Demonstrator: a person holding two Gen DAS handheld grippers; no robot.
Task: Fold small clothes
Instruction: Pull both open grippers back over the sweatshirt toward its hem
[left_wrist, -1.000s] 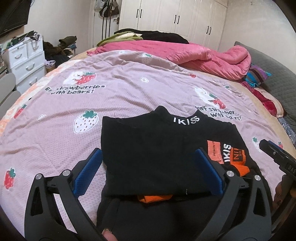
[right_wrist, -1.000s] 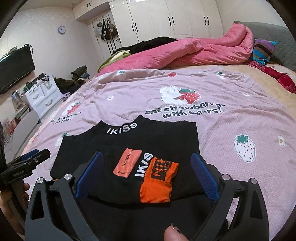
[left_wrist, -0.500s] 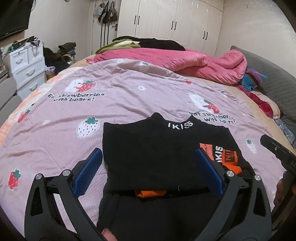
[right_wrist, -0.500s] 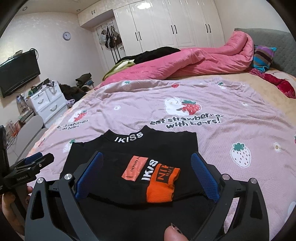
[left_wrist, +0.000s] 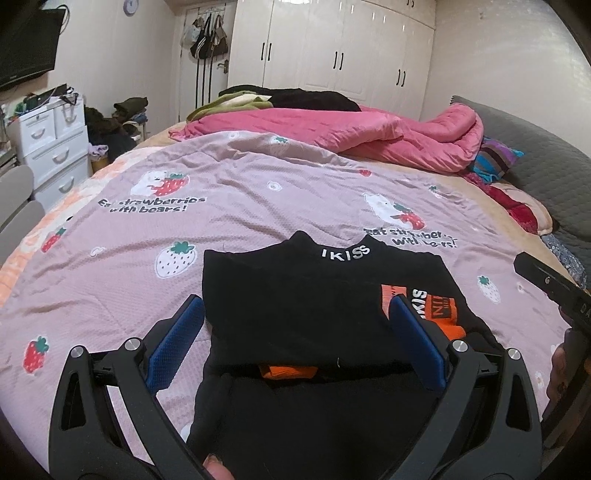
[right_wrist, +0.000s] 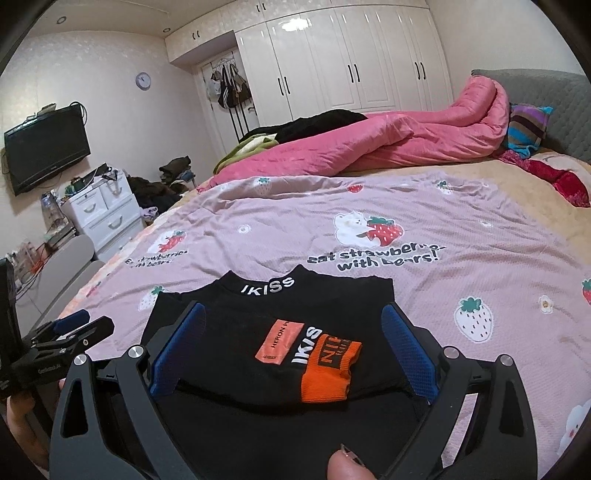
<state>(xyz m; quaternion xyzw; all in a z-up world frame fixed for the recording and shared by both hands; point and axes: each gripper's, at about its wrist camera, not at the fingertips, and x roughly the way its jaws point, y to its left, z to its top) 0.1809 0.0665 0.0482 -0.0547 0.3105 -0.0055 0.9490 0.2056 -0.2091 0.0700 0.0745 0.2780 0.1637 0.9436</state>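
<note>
On the strawberry-print bedspread (left_wrist: 258, 206), the black garment (left_wrist: 314, 302) lies folded into a compact block between and just ahead of both the left gripper (left_wrist: 295, 339) and right gripper (right_wrist: 293, 350), jaws wide apart and empty, so folding looks nearly finished.

Even indoor ceiling light, glare on far wardrobe doors (right_wrist: 354, 70), soft shadows, sharp focus, heavy fisheye bending, black corners.

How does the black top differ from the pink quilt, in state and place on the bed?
The black top lies flat and partly folded at the near edge; the pink quilt is bunched in a heap at the far side. The top carries orange patches and white lettering; the quilt is plain. Both rest on the bed.
</note>
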